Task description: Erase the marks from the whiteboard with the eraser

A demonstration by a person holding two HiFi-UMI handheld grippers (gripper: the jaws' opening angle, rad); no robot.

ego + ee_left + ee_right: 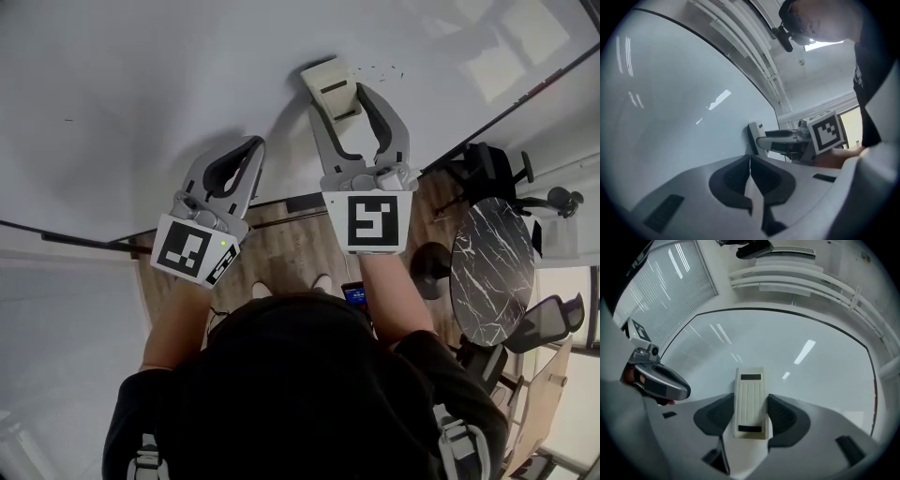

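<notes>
The right hand-held gripper (336,98) is clamped on the cream eraser (330,86), one jaw on each long side. The right gripper view shows the ribbed back of the eraser (750,394) filling the gap between the dark pads. From where I stand, the eraser looks laid flat against the whiteboard (187,75), and the left gripper view shows its edge (753,138) meeting the white surface.

The left hand-held gripper (253,148) hangs lower and to the side with its jaws closed together on nothing. In its own view the tips (750,161) meet in a thin seam and point at the bare board.

I'd judge this to be the wiping step, and close to its end. Most of the board reads clean. A scatter of faint specks (386,69) sits just to the right of the eraser, and a tiny dash (67,119) lies far off to the left (too small for me to say whether it is ink or a scuff).

The next move calls for sliding the eraser sideways over those specks. The felt face has to be kept flat and pushed into the board, because a tilted eraser would ride on one edge and skip them. The clamp needs to be firm enough that the block doesn't twist between the jaws as it drags. After that comes the long reach across to the dash.
</notes>
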